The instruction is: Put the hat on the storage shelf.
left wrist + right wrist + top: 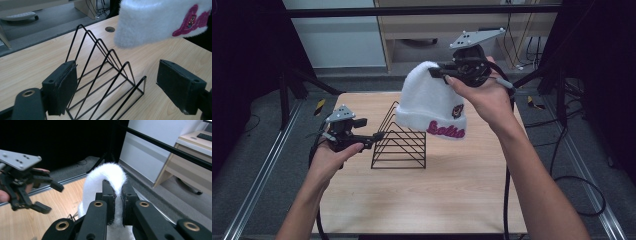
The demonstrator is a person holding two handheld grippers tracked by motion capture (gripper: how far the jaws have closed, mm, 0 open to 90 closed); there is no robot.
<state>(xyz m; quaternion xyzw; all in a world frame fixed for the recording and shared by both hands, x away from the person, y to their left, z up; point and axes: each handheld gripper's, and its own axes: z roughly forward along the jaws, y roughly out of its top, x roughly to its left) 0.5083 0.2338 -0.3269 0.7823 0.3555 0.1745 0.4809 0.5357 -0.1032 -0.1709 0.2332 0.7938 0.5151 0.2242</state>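
A fluffy white beanie (430,102) hangs in mid-air from the right tool (447,74), whose jaws are clamped tight on a fold of fabric at the crown; the cuff, embroidered in pink, dangles below it, above the wooden surface (452,190) and just over the far end of a black wire rack (399,140). The left tool (379,136), jaws spread wide with nothing between them, hovers at the rack's near end, the hat ahead of it and higher. The hat looks light, soft and limp, likely to sag and swing from a single pinch. The thick folded cuff seems the surest second place to take hold.
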